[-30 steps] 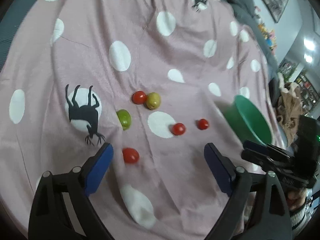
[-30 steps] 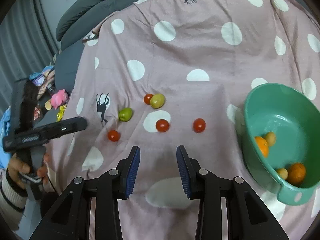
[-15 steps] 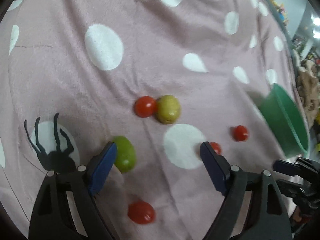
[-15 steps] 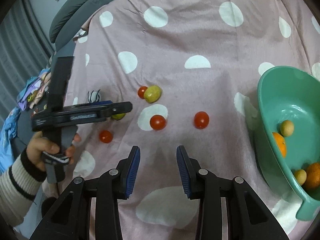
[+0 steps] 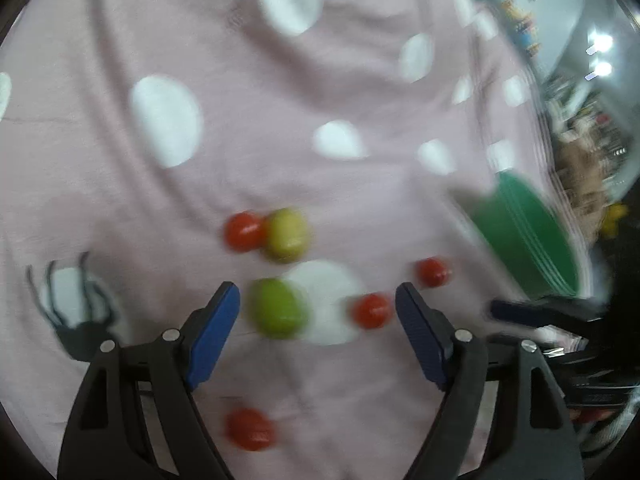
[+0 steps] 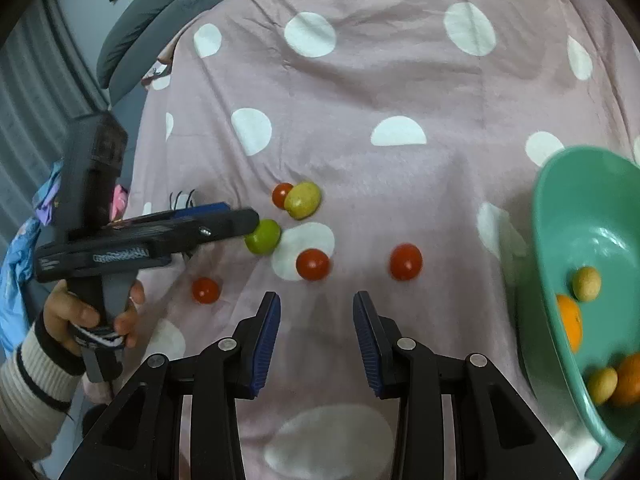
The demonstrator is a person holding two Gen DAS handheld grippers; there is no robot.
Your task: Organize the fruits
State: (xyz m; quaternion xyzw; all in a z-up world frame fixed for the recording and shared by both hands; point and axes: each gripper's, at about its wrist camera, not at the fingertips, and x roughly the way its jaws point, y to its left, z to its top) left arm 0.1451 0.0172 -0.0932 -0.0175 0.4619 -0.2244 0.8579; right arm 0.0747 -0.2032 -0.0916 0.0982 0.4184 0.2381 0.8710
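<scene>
My left gripper (image 5: 318,308) is open, its fingers on either side of a green fruit (image 5: 278,314) and a red tomato (image 5: 372,311) on the pink spotted cloth. In the right wrist view the left gripper (image 6: 224,220) reaches the green fruit (image 6: 263,237). A yellow-green fruit (image 6: 303,200) touches a tomato (image 6: 281,195). More tomatoes lie loose: one in the middle (image 6: 313,264), one to its right (image 6: 405,262), one at the left (image 6: 205,290). My right gripper (image 6: 316,320) is open and empty, just short of them. A green bowl (image 6: 560,216) at the right holds oranges and small yellow fruits.
The pink cloth (image 6: 380,80) covers a bed with grey pillows (image 6: 140,24) at the far left. Clutter lies beyond the left edge (image 6: 24,240). The bowl (image 5: 524,240) shows at the right of the left wrist view, blurred.
My left gripper has moved forward and to the right over the fruits, so the green fruit now lies between its fingers. The right gripper has edged closer to the tomatoes.
</scene>
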